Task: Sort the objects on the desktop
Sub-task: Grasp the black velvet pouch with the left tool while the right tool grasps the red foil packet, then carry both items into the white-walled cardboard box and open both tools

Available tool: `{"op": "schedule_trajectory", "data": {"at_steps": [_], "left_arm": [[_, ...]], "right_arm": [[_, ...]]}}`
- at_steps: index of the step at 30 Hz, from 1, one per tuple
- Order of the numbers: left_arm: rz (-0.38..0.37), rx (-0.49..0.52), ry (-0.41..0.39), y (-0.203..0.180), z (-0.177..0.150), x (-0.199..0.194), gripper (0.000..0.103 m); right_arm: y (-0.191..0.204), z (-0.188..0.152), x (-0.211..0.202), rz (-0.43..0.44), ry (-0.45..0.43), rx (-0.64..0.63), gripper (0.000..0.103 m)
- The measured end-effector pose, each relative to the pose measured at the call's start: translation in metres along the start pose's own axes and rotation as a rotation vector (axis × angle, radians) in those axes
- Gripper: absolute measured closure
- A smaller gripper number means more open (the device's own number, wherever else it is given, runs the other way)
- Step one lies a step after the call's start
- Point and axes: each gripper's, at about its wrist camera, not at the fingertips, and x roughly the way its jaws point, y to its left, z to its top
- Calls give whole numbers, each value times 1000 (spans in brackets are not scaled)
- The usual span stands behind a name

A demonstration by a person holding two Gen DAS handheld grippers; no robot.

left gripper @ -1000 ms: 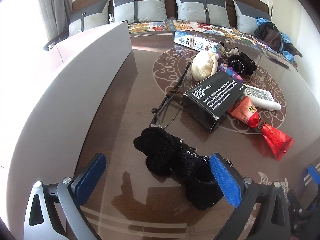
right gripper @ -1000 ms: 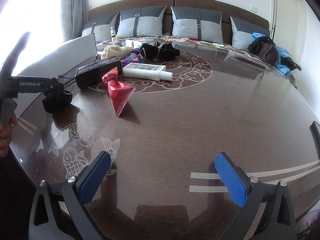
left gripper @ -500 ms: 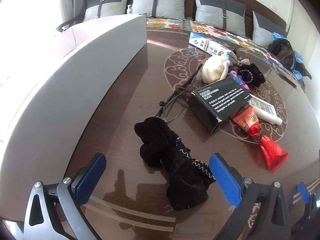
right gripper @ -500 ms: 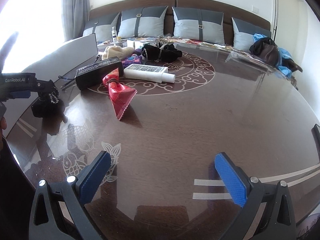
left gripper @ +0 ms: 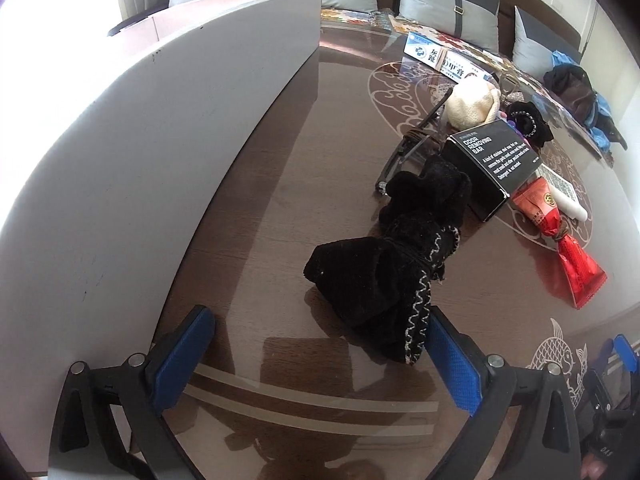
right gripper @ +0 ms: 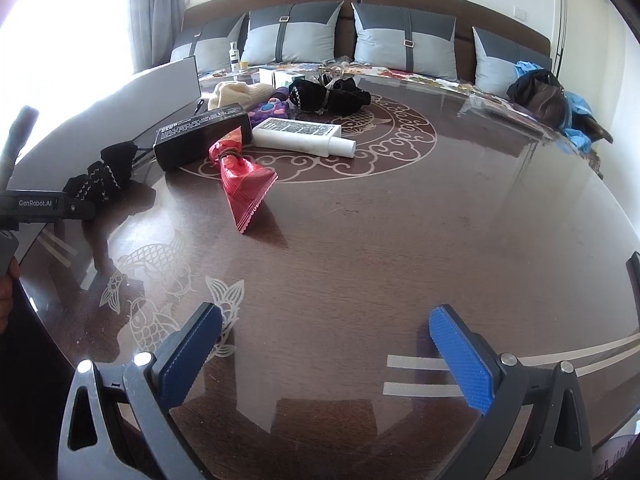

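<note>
Lying loose on the worktop (left gripper: 280,184), the black velvet bow (left gripper: 400,256) now sits just beyond the left gripper (left gripper: 316,356), whose fingers stay spread wide and empty, having drawn back from it. The right gripper (right gripper: 328,356) hovers open too, so the bow probably awaits a fresh grasp toward the white bin (left gripper: 132,128).
</note>
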Motion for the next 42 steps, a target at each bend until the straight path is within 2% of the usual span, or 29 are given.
{"op": "schedule_trajectory", "data": {"at_steps": [3,5,7,9,11,12,13,15,16,17,23,27,29,31,34,38,42], "left_arm": [[-21,94,-40,-18,7,-7,0],[21,202,-67,-38,13,-7,0],[40,294,-46,-54,18,2,0],[22,339,-28,-61,21,7,2],[-14,351,-28,-62,22,6,34],[-30,344,-22,-61,22,5,45],[-60,335,-13,-59,23,4,66],[-75,327,-15,-55,20,-2,70],[-88,326,-28,-52,18,-7,71],[-109,320,-42,-48,16,-14,71],[-245,248,-121,-17,9,-71,71],[-309,167,-196,22,26,-119,71],[-286,136,-227,49,38,-136,71],[-224,100,-251,82,51,-144,71],[-128,14,-233,138,67,-141,71],[-12,-62,-182,198,72,-120,71],[36,-89,-115,222,63,-95,71]], "right_arm": [[2,19,4,65,70,-28,0],[10,41,1,92,48,-74,0],[23,69,2,102,40,-142,1],[38,99,14,134,79,-192,8],[54,123,33,162,147,-237,17],[61,130,44,178,189,-256,20],[68,135,56,189,234,-275,27],[79,133,77,172,312,-317,47],[81,131,82,161,340,-329,68],[81,127,84,158,358,-327,81],[56,119,36,191,305,-260,84],[62,145,-11,232,231,-230,84],[85,172,-28,279,186,-216,84],[119,198,-41,357,144,-204,84],[188,224,-52,485,98,-203,84],[284,238,-45,591,86,-233,84],[353,232,-26,628,120,-267,83]]}}
